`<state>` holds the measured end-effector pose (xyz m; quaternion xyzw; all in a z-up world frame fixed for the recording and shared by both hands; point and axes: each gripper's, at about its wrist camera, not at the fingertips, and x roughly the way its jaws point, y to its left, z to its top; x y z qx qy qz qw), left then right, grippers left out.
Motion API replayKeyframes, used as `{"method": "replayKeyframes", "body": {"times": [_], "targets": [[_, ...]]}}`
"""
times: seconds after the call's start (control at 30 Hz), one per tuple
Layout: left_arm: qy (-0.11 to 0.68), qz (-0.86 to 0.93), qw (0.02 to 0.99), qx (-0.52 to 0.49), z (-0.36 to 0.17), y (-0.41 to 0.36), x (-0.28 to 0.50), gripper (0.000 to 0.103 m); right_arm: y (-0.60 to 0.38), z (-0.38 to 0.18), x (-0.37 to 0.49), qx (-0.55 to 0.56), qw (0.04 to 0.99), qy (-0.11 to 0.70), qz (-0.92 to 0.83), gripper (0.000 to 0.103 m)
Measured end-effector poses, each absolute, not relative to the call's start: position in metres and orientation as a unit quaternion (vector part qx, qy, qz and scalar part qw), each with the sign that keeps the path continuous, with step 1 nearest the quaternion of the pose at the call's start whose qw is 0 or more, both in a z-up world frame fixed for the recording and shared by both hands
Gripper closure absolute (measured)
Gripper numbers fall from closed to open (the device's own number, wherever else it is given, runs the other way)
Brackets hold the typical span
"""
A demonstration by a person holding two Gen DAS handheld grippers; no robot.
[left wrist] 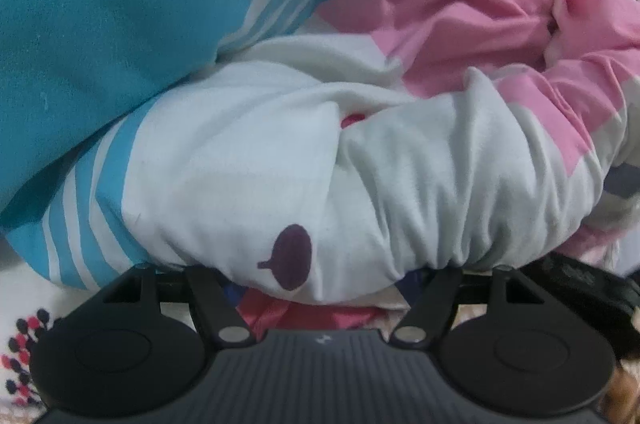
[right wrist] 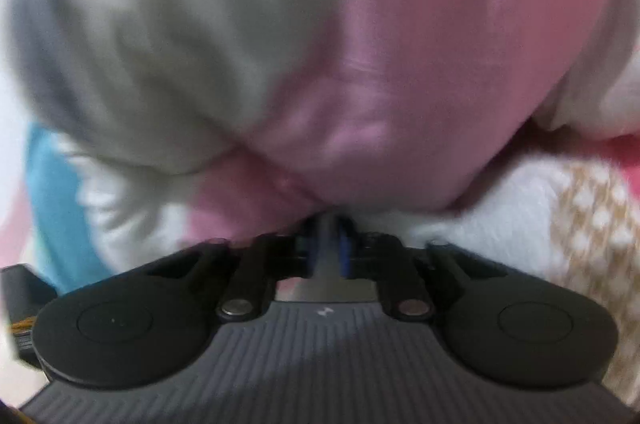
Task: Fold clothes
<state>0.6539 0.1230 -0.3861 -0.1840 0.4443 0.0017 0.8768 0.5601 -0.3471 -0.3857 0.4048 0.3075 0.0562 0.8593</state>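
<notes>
Beneath everything a white bedcover (right wrist: pixel 500 208) printed with tan dotted patches and small red and dark blobs is seen, with a wooden edge just visible at the far top right of the left wrist view.

At the right gripper (right wrist: pixel 328 224) the fingers are drawn close together, and pink cloth is bunched directly at their tips; it is judged to be clenched on that cloth, though the view is blurred and the pinch itself is partly hidden. At the left gripper (left wrist: pixel 320 276) the linkage arms are spread wide and the fingertips are buried under a white roll of fabric, so whether anything is caught between them cannot be told.

Outward from both tools the same garment (left wrist: pixel 304 160) is seen: a soft top in white, pink and turquoise blocks with white stripes, a grey band and a dark purple printed mark. It is heaped and wrinkled rather than flat, bulging close against both cameras, with a red piece of cloth (left wrist: pixel 320 316) showing below it.

A gather-and-lift or a carry-over of one edge is judged to be in hand; no finished flat fold is shown. The next move calls for the held edge to be kept taut and the bulk spread flat, so that a crease can be laid without layers bunching.
</notes>
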Motion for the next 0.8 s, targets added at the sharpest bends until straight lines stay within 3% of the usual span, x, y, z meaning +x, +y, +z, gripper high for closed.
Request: {"method": "replayKeyframes", "body": {"times": [0.27,0.53,0.6,0.67,0.8], "targets": [[0.417,-0.086,0.903,-0.052,-0.378,0.087,0.572,0.032,-0.368,-0.382,0.573,0.383,0.852,0.344,0.091,0.099],[0.418,-0.11,0.902,-0.003,-0.421,0.05,0.588,0.039,-0.396,-0.351,0.563,0.384,0.83,0.392,0.102,0.093],[0.418,-0.11,0.902,0.004,-0.432,0.043,0.594,0.037,-0.407,-0.338,0.537,0.396,0.835,0.372,0.088,0.09],[0.417,-0.112,0.902,0.015,-0.441,0.037,0.597,0.028,-0.417,-0.325,0.503,0.405,0.844,0.345,0.07,0.085],[0.419,-0.107,0.902,0.014,-0.429,0.044,0.583,0.023,-0.415,-0.31,0.451,0.386,0.856,0.339,0.064,0.085]]}}
